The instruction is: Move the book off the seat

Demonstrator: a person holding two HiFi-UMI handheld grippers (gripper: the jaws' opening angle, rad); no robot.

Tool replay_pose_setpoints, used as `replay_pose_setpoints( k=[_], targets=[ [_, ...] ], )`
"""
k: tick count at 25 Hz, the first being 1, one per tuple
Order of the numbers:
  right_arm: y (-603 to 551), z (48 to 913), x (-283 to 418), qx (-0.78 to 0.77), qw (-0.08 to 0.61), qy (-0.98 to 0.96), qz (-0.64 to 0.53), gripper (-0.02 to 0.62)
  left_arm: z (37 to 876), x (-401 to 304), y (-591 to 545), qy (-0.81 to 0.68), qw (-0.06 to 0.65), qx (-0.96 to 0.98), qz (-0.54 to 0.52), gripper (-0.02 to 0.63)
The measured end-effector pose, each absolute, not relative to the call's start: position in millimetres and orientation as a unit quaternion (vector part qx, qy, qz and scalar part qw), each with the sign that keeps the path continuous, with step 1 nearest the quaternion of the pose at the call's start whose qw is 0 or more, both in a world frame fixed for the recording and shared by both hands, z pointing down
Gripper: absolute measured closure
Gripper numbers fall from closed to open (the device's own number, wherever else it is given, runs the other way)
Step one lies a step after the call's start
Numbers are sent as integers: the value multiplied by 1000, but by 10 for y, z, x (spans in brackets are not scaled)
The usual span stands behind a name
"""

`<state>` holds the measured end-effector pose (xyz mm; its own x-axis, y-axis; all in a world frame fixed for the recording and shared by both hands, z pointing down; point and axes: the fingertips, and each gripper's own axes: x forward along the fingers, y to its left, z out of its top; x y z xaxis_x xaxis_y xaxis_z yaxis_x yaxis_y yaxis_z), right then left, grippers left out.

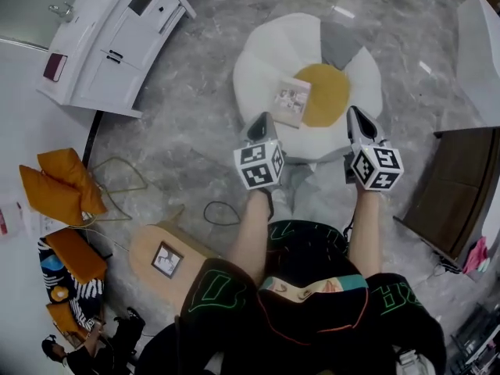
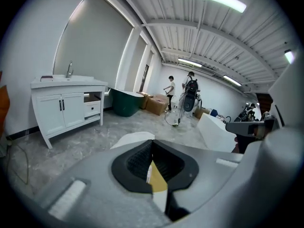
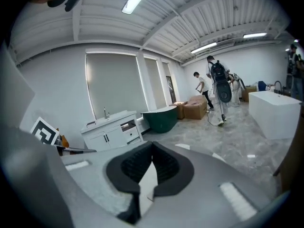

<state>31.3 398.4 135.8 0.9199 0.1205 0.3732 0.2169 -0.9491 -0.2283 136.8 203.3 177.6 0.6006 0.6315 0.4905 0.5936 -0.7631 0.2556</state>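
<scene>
Pinkish thin book lies flat on the white seat

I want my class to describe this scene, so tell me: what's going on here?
A person holds two grippers over a white seat. The book lies on it, at the yellow cushion's edge. The left gripper and the right gripper, both shut and empty, hover by the seat's near side. The book is not yet moved.
</scene>
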Motion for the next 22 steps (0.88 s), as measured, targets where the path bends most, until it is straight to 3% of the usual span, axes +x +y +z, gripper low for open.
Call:
replay_pose_setpoints(
  k=[9, 22],
  targets=[
    [4562, 1985, 925, -956, 183, -92, -208, 592, 2242, 1824, 2657, 333, -9, 884, 329, 595],
    [4630, 3473, 876, -910, 233, -106, -325, 592, 3515, 2011, 3028, 390, -81, 813, 425, 595]
  ],
)
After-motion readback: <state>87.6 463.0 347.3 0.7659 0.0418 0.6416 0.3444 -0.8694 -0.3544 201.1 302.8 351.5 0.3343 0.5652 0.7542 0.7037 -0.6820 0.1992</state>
